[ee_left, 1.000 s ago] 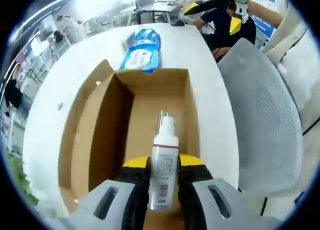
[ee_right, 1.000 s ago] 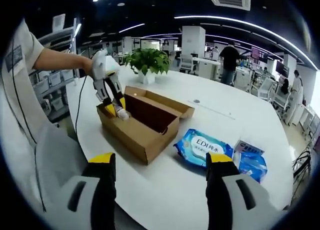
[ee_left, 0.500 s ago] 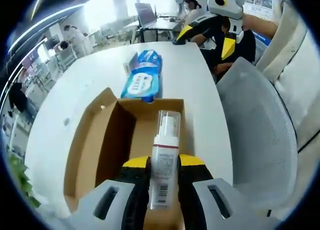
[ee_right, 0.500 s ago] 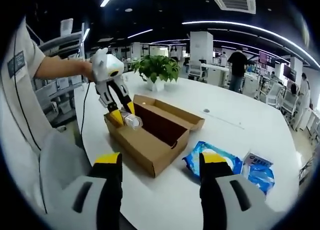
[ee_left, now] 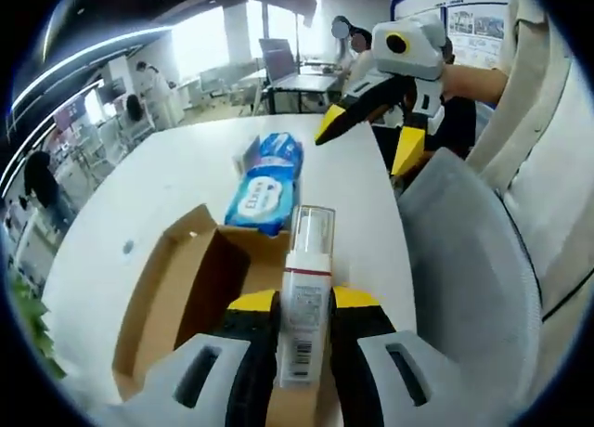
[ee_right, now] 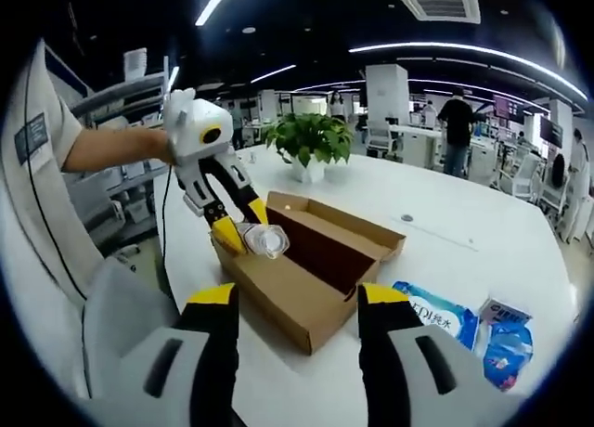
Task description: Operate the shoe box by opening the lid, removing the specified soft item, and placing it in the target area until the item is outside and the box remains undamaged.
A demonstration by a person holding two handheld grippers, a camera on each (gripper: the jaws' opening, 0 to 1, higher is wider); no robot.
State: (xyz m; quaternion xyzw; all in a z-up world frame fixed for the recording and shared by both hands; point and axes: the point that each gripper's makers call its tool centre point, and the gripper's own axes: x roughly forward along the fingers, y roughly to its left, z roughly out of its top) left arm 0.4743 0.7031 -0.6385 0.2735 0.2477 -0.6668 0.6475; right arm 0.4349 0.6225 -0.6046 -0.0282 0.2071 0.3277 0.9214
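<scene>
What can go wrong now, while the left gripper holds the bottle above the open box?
The left gripper grips the pump bottle only at its lower body, so it may slip or tilt out. The bottle hangs just above the shoe box edge; a low swing might knock the cardboard wall. The right gripper is open and idle, not steadying the box.

Left hand-held gripper (ee_right: 243, 232) with clear bottle (ee_right: 263, 240) above open cardboard shoe box (ee_right: 311, 271) on white table (ee_right: 436, 251)

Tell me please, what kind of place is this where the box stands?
Probably an open-plan office: long ceiling light strips, rows of desks with people behind, a potted plant on the white table and a grey mesh chair beside it.
</scene>
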